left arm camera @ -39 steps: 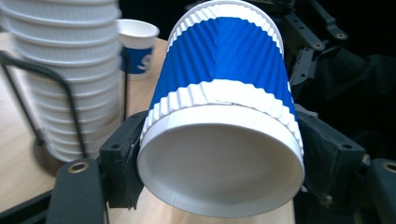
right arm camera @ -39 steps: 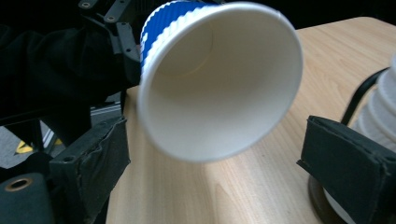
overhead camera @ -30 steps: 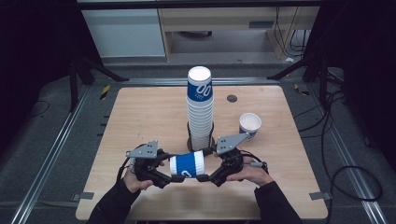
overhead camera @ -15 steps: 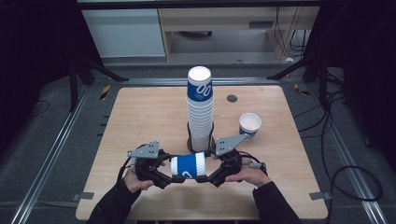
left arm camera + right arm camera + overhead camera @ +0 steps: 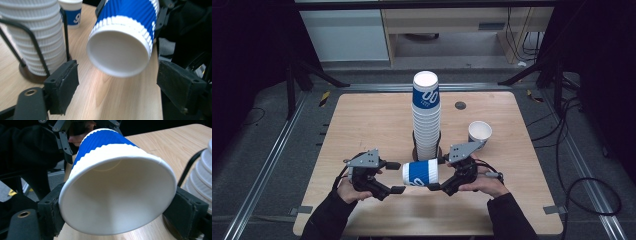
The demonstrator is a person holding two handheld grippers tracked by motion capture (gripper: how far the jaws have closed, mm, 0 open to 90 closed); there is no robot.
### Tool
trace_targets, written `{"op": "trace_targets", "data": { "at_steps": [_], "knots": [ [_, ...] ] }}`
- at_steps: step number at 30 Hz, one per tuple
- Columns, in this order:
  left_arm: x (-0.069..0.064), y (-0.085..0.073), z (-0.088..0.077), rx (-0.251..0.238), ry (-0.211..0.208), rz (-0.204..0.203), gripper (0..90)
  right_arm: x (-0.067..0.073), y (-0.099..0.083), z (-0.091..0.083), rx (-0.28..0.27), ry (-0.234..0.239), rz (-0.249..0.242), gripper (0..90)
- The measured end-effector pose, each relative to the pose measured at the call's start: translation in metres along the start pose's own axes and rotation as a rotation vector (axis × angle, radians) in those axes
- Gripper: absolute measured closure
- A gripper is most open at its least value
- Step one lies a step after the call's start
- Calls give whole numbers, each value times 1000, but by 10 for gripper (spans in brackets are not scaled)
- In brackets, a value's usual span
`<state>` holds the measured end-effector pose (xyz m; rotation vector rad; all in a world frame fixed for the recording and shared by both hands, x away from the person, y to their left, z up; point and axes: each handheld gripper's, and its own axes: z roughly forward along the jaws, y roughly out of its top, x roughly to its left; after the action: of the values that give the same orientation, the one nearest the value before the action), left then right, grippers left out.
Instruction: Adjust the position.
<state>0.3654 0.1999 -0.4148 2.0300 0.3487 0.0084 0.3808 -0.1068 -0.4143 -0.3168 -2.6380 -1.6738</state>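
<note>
Lab, aluminium frame rails, trailing cables

Left gripper agape, right gripper clamped

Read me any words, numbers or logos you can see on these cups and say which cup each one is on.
"00", white marks on the blue band of the top cup of the cup stack; maybe a logo, with smaller print beneath too blurred to read.
"9", a cut-off white mark on the standing cup.
Marks on the held cup: too small to read.

A sideways cup is held just before the cup stack; a single cup is placed right of the stack.
</note>
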Motion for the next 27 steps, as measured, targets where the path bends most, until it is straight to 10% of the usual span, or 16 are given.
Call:
{"op": "trace_targets", "data": {
  "at_steps": [17, 27],
  "knots": [
    [-7, -5, 28, 227, 65, 79, 162, 4, -7, 32, 232, -28, -26, 149],
    [-14, -7, 44, 310, 52, 123, 183, 9, -5, 40, 242, 4, -33, 149]
  ]
}}
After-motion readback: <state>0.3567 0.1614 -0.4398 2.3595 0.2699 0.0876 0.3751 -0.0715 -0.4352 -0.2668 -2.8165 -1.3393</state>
